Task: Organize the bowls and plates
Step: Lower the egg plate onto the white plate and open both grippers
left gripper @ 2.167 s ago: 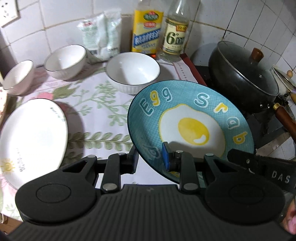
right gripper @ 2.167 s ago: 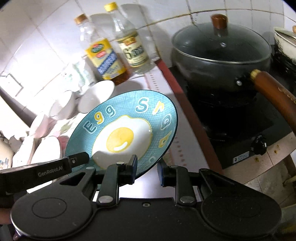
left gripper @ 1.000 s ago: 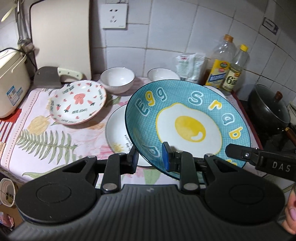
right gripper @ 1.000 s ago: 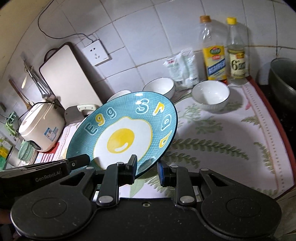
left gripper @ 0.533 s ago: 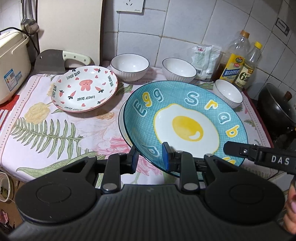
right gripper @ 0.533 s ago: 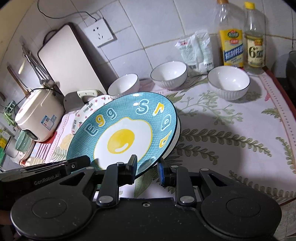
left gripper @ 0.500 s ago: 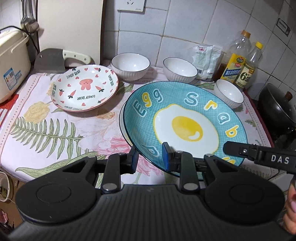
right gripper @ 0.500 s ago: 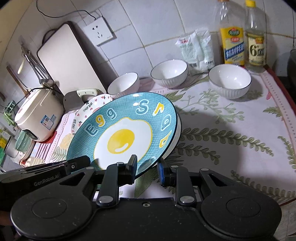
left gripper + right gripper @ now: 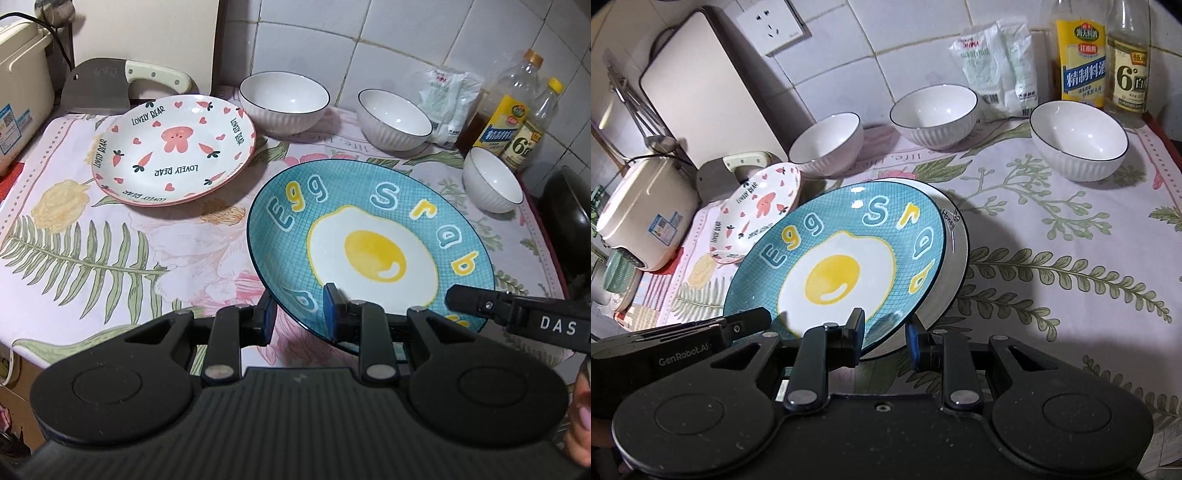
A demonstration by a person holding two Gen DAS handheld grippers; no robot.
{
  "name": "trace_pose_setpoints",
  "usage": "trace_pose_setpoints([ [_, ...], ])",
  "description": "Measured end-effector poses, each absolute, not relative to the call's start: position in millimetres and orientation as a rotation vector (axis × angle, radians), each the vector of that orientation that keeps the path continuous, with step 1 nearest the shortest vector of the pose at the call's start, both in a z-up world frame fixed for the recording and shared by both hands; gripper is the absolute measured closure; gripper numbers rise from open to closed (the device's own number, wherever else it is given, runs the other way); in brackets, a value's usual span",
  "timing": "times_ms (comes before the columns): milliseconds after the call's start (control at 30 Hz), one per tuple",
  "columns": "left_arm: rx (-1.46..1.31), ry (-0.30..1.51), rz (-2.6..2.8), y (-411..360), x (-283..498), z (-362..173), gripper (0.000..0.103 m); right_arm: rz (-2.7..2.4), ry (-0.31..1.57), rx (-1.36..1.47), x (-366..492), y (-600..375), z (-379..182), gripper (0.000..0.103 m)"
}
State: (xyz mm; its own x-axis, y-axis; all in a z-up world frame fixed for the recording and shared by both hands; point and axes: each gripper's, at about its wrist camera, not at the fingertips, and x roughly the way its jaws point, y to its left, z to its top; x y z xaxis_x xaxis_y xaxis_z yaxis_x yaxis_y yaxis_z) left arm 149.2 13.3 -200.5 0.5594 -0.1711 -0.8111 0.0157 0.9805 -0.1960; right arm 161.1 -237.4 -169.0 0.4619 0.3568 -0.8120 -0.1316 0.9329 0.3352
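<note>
Two tools, the left tool (image 9: 297,312) and the right tool (image 9: 884,334), are clamped on the blue egg plate (image 9: 842,266), held just above the white plate (image 9: 955,266). Beside that white plate, the bear plate (image 9: 173,149) and three bowls are not yet stacked.

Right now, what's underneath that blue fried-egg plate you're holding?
A white plate lies under the blue egg plate; only its right rim shows, with small writing. The rest of it, and whether the two plates touch, is covered. From the left wrist view it is hidden entirely.
</note>
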Motion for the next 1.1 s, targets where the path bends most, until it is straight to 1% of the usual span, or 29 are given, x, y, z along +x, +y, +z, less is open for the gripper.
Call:
trace_pose_setpoints([
  [200, -0.212, 1.036, -0.126, 16.2, 168.0, -211.4, 0.079, 0.258, 1.071, 0.251, 175.6, -236.1, -178.5, 0.075],
  [367, -0.216, 1.042, -0.133, 18.3, 176.7, -215.3, 0.079, 0.245, 1.084, 0.249, 185.6, -233.8, -183.7, 0.075],
  [700, -0.222, 1.117, -0.122, 16.9, 190.1, -221.3, 0.079, 0.195, 1.126, 0.144, 193.1, -217.2, -191.4, 0.075],
  [800, -0.213, 1.134, -0.115, 15.4, 191.5, -222.4, 0.078, 0.187, 1.143, 0.152, 195.9, -219.4, -192.3, 0.075],
  [867, -0.211, 1.15, -0.114, 15.3, 193.5, -223.2, 0.078, 0.188, 1.151, 0.141, 196.3, -218.7, -192.8, 0.073],
  [933, -0.213, 1.178, -0.112, 15.6, 197.0, -225.8, 0.076, 0.187, 1.163, 0.113, 196.4, -214.6, -193.7, 0.069],
  [1000, -0.238, 1.204, -0.111, 17.7, 199.4, -227.8, 0.076, 0.186, 1.169, 0.06, 195.9, -208.3, -192.4, 0.066],
  [1100, -0.225, 1.222, -0.107, 15.5, 200.1, -227.8, 0.076, 0.179, 1.166, -0.014, 194.6, -202.0, -191.4, 0.065],
])
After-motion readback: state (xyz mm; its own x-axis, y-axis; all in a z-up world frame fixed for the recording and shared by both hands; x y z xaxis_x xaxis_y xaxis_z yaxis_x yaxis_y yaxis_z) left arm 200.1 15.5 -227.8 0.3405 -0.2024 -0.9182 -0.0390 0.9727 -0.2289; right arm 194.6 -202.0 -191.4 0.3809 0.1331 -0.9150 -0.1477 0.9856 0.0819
